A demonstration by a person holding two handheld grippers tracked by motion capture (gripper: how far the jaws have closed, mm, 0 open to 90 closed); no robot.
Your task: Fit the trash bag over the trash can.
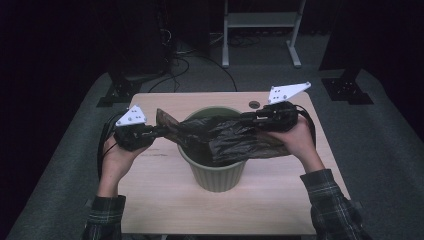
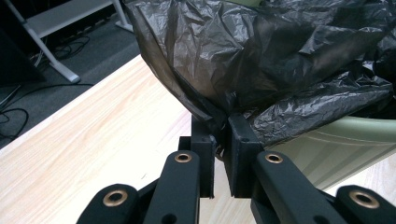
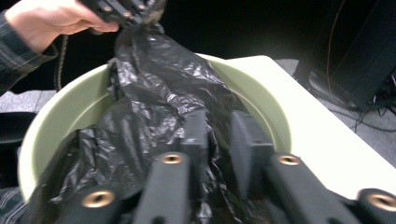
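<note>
Bag (image 1: 220, 135) over bin (image 1: 218, 172), unlabelled.

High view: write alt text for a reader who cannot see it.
Two hand-held claws stretch a crumpled black bin bag over a pale green bin on a wooden table. The left claw pinches one edge; the right claw is at the other.

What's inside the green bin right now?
Part of the black plastic bag hangs down inside the green bin, stretched between the left gripper and the right gripper. The bag covers the bin's bottom, so anything beneath it is hidden.
</note>
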